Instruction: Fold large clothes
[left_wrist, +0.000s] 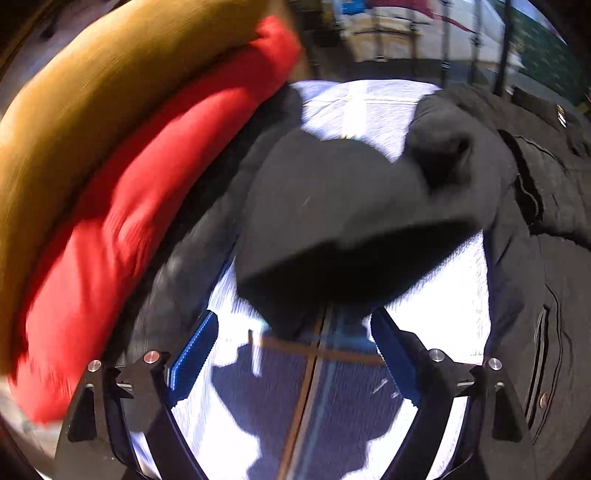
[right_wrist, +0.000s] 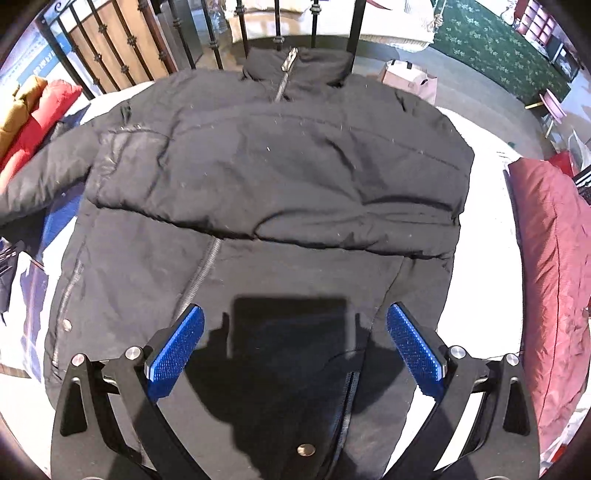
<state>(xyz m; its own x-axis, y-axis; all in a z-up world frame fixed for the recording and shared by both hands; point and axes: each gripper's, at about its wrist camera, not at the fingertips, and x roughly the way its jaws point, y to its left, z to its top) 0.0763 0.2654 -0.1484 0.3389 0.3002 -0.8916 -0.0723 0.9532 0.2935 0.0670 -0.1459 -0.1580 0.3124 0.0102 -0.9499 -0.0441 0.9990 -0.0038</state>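
Note:
A black padded jacket (right_wrist: 258, 177) lies front up on the bed, collar toward the rail, with one sleeve folded across its chest. My right gripper (right_wrist: 295, 314) hovers open over the jacket's lower hem, nothing between its blue pads (right_wrist: 177, 350). In the blurred left wrist view, the jacket's other sleeve (left_wrist: 351, 221) hangs in front of my left gripper (left_wrist: 295, 314). The cuff end dips just between the fingertips. The blue pads (left_wrist: 192, 354) stand wide apart and do not press on the cloth. The jacket body (left_wrist: 546, 277) lies to the right.
A red jacket (left_wrist: 129, 221) and a mustard one (left_wrist: 92, 92) are stacked at the left of the bed. A dark red garment (right_wrist: 554, 277) lies at the right edge. The white and blue sheet (left_wrist: 443, 314) covers the bed. A black metal rail (right_wrist: 221, 48) stands at its far end.

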